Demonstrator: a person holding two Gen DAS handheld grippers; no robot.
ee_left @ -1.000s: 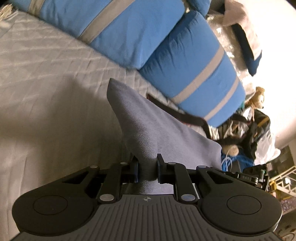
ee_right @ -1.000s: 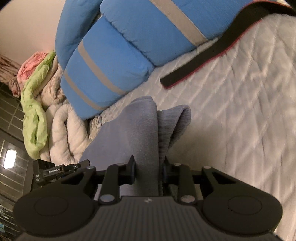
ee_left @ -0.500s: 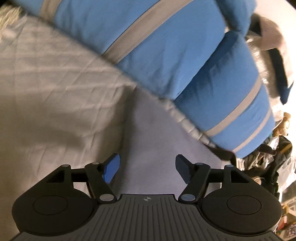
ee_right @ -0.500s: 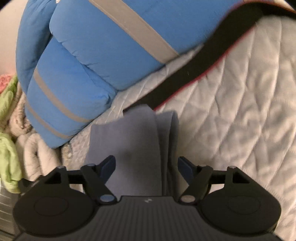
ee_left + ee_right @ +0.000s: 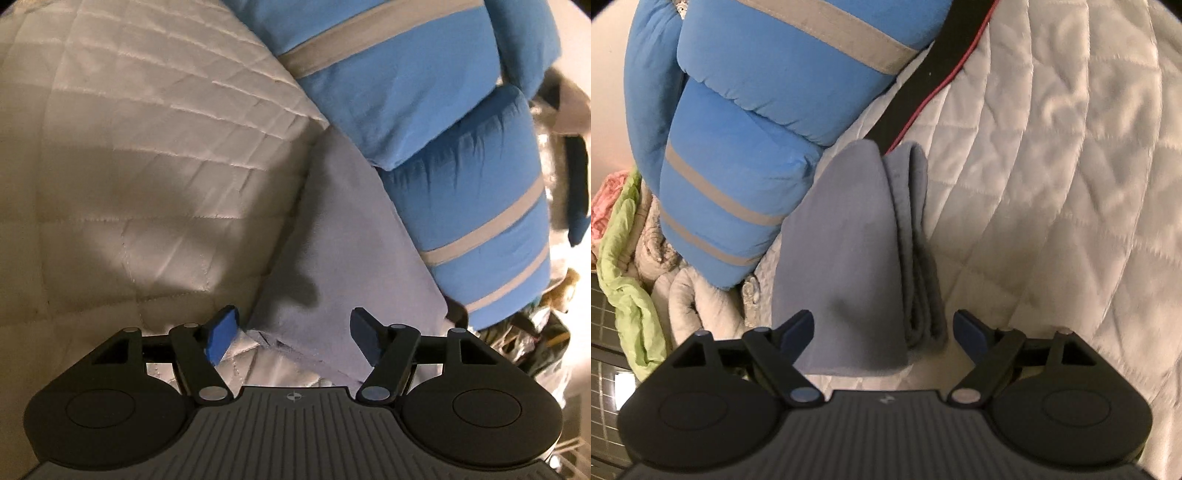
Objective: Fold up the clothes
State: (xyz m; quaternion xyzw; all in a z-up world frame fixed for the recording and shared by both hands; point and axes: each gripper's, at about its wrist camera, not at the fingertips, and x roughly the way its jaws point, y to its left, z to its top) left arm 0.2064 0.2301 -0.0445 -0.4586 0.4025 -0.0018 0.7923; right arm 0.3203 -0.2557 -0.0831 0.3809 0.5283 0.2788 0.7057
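A puffy blue comforter point(image 5: 424, 92) with grey bands crowds the far edge of my folded grey garment point(image 5: 849, 258), and a black strap point(image 5: 923, 74) edged in red runs out from under the blue bulk. The garment, soft and fleecy, lies flat on the quilted white bedcover point(image 5: 129, 166). My left gripper point(image 5: 293, 332) stands open, gripping nothing; my right gripper point(image 5: 882, 328) is opening wider, the cloth loose between its fingers.

A quilted white bed point(image 5: 155, 155) carries a folded grey garment point(image 5: 849, 251), blue bedding point(image 5: 746, 122) and perhaps a black strap point(image 5: 923, 77).
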